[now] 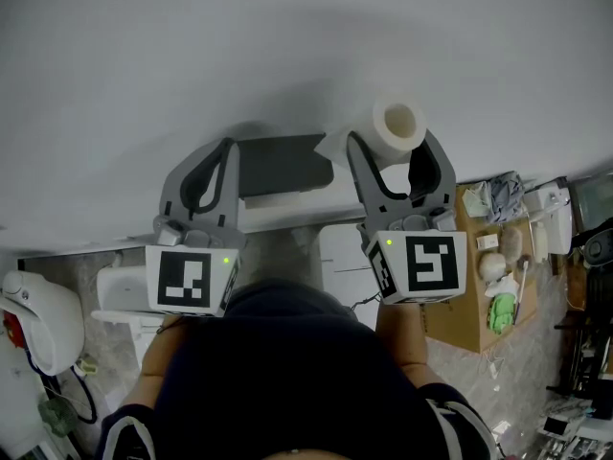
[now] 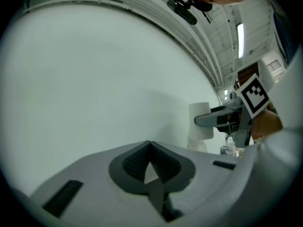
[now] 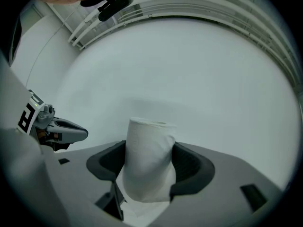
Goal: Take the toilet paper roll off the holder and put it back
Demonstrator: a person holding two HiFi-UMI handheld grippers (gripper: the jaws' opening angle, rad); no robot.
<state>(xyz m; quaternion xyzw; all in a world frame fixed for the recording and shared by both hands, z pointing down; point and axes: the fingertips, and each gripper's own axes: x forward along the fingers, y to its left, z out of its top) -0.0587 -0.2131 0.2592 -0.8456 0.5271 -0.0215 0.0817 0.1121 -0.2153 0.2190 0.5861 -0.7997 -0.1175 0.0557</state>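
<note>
Closest in is the person's dark shirt [image 1: 287,372], soft and plain. Just past it are two hard grey plastic grippers, each with a white cube [image 1: 182,278] that has black squares on it. The left gripper [image 2: 150,148] is pinched tight with nothing in it; its two dark, bumpy pads meet in a point. The right gripper [image 3: 149,161] is squeezing the roll [image 1: 397,123], one dark pad on each side. The roll is white and soft, shaped like a fat tube, with a round hole at its end. It looks a bit crinkly, and a loose sheet hangs from it. The roll is off the holder [image 1: 283,164], up in the air just to the right of it. The holder is a flat, dark grey piece with a smooth top, and it sits on the wall [image 1: 287,46]. The loose sheet comes close to the holder's right end, but I cannot tell if they touch. The wall is smooth and pale. Off to the right, low down, is a brown cardboard box [image 1: 471,319].
</note>
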